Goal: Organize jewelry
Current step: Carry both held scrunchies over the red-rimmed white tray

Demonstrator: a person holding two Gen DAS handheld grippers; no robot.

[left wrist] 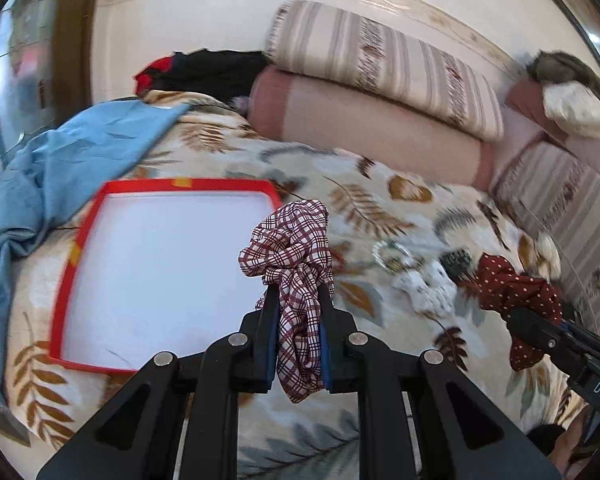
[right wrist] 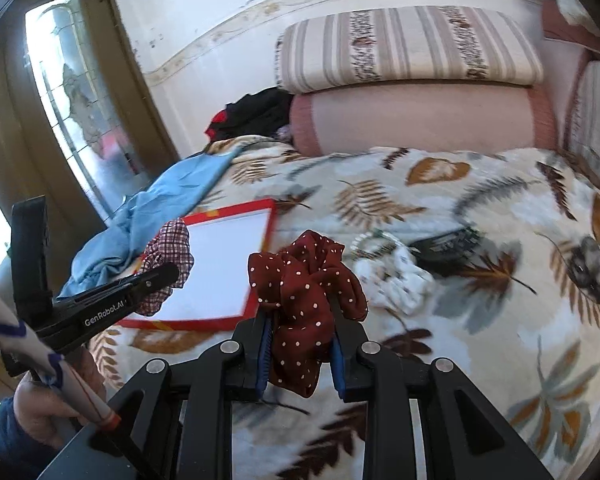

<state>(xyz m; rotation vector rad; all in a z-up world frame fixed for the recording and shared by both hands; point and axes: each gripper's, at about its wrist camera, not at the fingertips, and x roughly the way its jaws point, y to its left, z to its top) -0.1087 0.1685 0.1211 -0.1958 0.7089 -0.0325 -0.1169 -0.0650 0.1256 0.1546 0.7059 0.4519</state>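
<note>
Both grippers loaded, nothing delivered yet.

Left gripper point(left wrist: 299, 308): fingers pinched on the plaid scrunchie point(left wrist: 294, 240), which is lifted clear of the bed and hangs just off the right edge of the red-rimmed tray point(left wrist: 66, 300). In the right wrist view the same scrunchie point(right wrist: 168, 256) sits over the tray's left side, so it looks close to the drop point.

Right gripper point(right wrist: 300, 320): fingers pinched on the dark red dotted scrunchie point(right wrist: 306, 280), held up off the leaf-print blanket point(right wrist: 500, 320), near the tray's right edge but not over it.

Tray point(right wrist: 256, 304): lies on the blanket toward the bed's left side, next to the blue cloth point(left wrist: 60, 168). White floor bare as far as visible; no item inside.

Left on the blanket, to the right of the tray, clustered near one another:
- white scrunchie point(right wrist: 396, 280)
- pale ring or bracelet point(right wrist: 374, 242), partly blurred
- dark comb-like clip point(right wrist: 448, 246)

Judgement: early stage. Two pieces picked up, none placed; at least three more to collect after these go into the tray.
</note>
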